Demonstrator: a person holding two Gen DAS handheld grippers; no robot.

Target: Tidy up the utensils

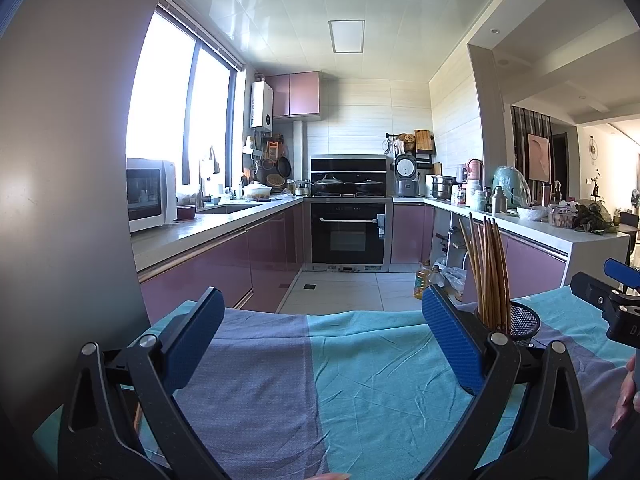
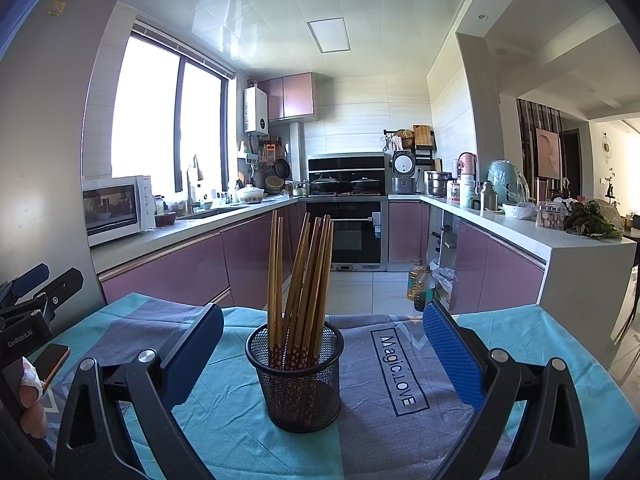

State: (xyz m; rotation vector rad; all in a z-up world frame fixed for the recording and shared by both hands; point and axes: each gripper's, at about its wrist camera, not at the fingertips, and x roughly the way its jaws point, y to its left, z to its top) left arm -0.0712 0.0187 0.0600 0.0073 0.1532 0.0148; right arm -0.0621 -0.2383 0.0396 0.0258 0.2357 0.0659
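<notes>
The chopsticks stand upright in a mesh cup on the tablecloth — the right gripper spread wide either side of the cup, the left gripper wide too, empty, beside it.

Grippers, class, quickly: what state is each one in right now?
Left gripper: open, holding nothing.
Right gripper: open, empty, with the chopstick holder between its fingers.
</notes>
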